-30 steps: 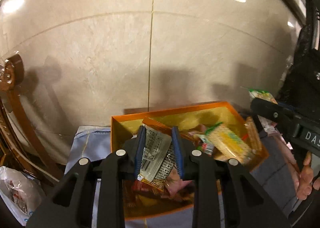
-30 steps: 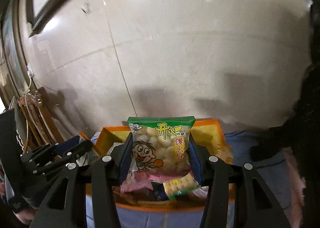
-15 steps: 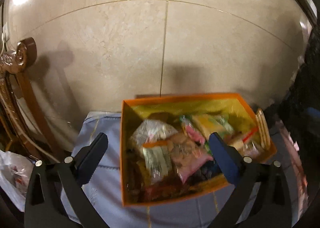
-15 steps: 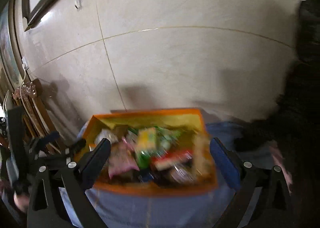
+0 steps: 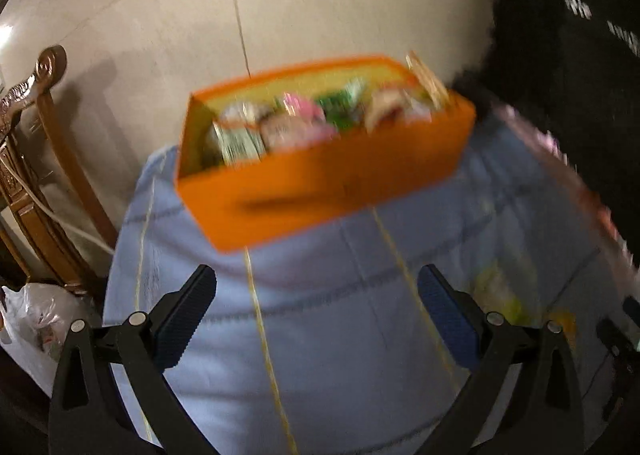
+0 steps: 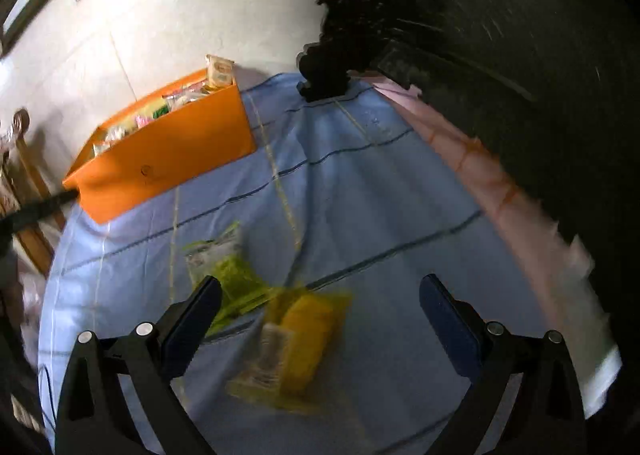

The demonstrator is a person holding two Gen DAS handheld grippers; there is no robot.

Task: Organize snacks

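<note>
An orange box [image 5: 320, 183] full of snack packets stands at the back of a table under a blue cloth [image 5: 340, 335], against the wall. It also shows in the right wrist view [image 6: 168, 159]. My left gripper [image 5: 316, 311] is open and empty, over bare cloth in front of the box. My right gripper [image 6: 320, 315] is open and empty, low over a yellow snack packet [image 6: 300, 339]. A green snack packet [image 6: 224, 267] lies just left of it. Both views are blurred.
A carved wooden chair [image 5: 36, 159] stands left of the table, with a white plastic bag [image 5: 32, 319] below it. A dark furry mass [image 6: 500, 55] fills the right side. A pink cloth edge [image 6: 500, 183] runs along the table's right rim.
Both grippers let go of their packets into the orange box, opened wide, and drew back from it. The right gripper now hangs over the yellow packet on the cloth.
</note>
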